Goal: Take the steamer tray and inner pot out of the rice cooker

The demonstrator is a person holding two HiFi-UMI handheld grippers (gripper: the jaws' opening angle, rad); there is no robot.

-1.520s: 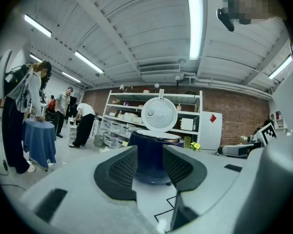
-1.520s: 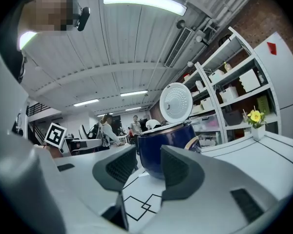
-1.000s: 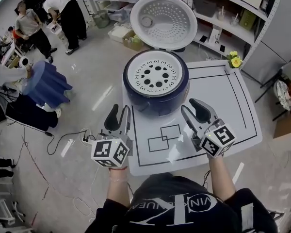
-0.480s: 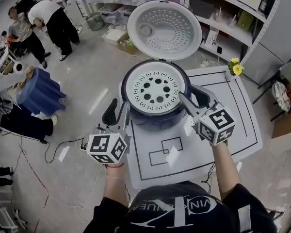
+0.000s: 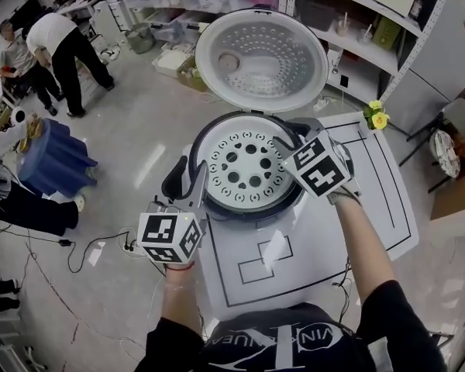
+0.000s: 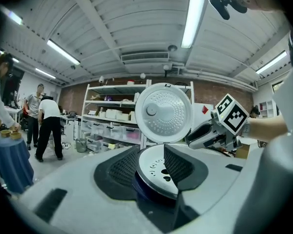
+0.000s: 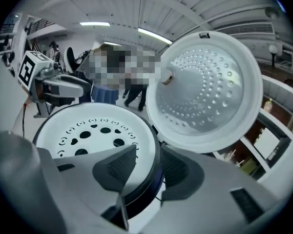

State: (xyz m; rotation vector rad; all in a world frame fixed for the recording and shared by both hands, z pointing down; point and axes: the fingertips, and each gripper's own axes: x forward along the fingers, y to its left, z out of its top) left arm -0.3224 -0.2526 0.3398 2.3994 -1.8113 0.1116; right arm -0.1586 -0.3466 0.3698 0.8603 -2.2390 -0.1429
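The steamer tray [image 5: 248, 169] sits atop the open rice cooker [image 5: 244, 217], inner pot hidden beneath. The left gripper [image 6: 151, 152], jaws just opened wider, and right gripper [image 7: 147, 155] gape astride the left and right rim, gripping nothing. Uneven pinches could tilt the tray or snag the cooker wall.

Lid [image 5: 261, 59] upright behind cooker [image 5: 249, 214], blocks rear approach. Tray [image 5: 244, 165] open from above. Table [image 5: 310, 270] in front bare; flowers [image 5: 374, 113] at far right corner.
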